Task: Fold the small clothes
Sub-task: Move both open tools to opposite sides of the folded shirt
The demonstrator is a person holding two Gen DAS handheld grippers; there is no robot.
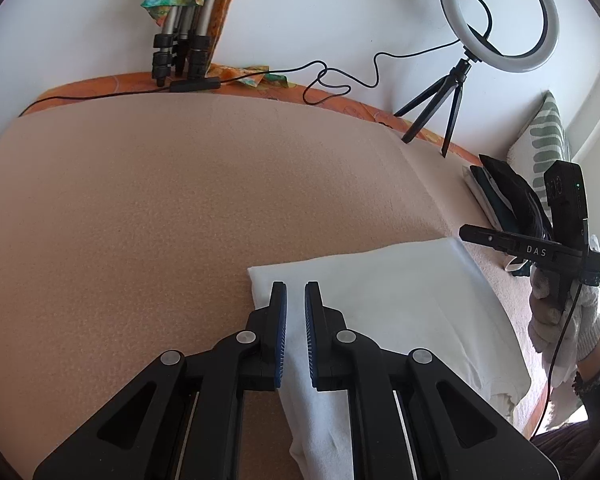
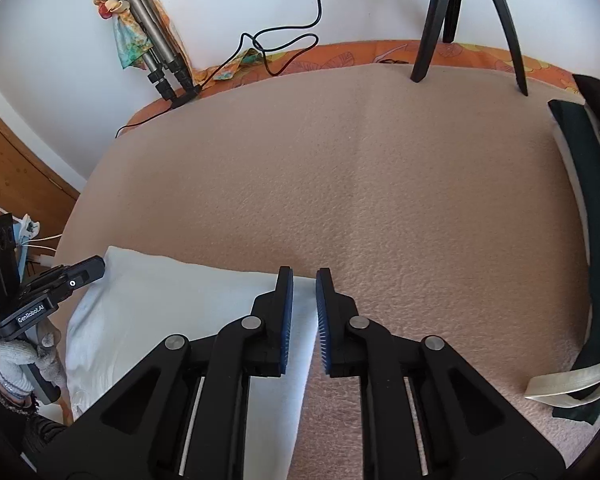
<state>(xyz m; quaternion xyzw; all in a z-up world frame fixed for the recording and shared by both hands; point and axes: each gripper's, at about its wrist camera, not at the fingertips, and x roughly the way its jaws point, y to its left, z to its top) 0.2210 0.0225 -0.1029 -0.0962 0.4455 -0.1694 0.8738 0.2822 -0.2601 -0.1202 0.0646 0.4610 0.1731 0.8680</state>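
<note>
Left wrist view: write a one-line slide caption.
Left gripper pinches the white garment's corner on the beige blanket.

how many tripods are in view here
2. A folded silver tripod leans against the back wall, draped with patterned cloth. A small black tripod stands on the bed's far right, holding a ring light.

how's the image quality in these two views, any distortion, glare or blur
Left wrist view: strong fisheye bending, dark vignette corners, blown-out daylight at the right edge near the gloved hand; white cloth sharp. Right wrist view: same curvature, even soft light, faint shadows, no motion blur.
</note>
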